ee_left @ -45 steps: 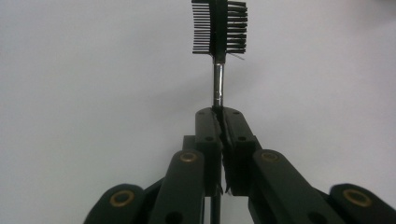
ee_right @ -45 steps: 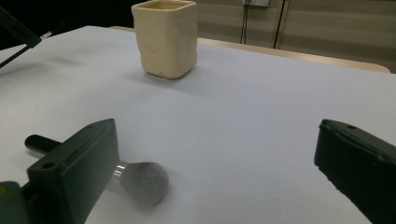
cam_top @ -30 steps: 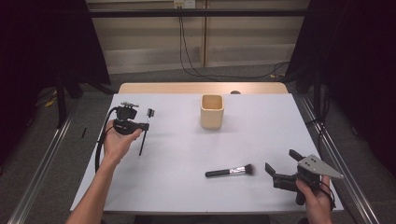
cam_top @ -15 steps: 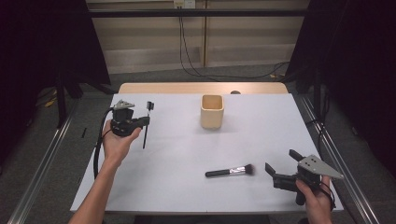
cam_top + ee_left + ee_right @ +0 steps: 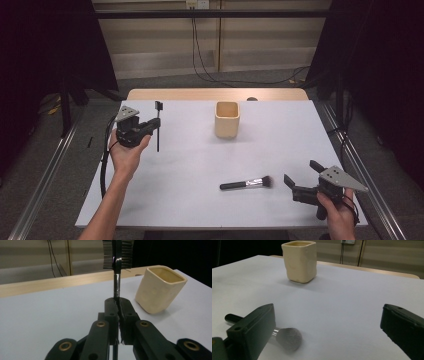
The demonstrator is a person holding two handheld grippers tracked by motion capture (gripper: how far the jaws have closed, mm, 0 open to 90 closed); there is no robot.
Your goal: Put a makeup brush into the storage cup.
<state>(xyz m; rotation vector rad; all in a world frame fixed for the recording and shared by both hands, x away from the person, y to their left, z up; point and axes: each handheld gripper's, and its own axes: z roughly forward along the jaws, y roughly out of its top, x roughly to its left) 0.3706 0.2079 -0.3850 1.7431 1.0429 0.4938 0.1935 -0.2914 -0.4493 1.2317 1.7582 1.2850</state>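
My left gripper (image 5: 152, 128) is at the table's left side, lifted off it, and shut on the thin handle of a black comb brush (image 5: 158, 131). The brush stands upright with its toothed head (image 5: 117, 253) at the top. In the left gripper view the jaws (image 5: 118, 311) pinch the handle low down. A cream square cup (image 5: 227, 119) (image 5: 160, 288) stands upright near the table's far middle. A black makeup brush with a grey tuft (image 5: 246, 184) (image 5: 287, 338) lies flat at the front right. My right gripper (image 5: 302, 173) (image 5: 328, 315) rests open just right of the tuft, holding nothing.
The white table top (image 5: 200, 160) has a wooden strip (image 5: 215, 94) along its far edge. Cables hang down the wall behind. Metal rails (image 5: 45, 170) run along both sides of the table, with dark floor beyond.
The left hand has turned the comb brush from a slight tilt to upright and raised it a little. The right gripper and the makeup brush have stayed put.
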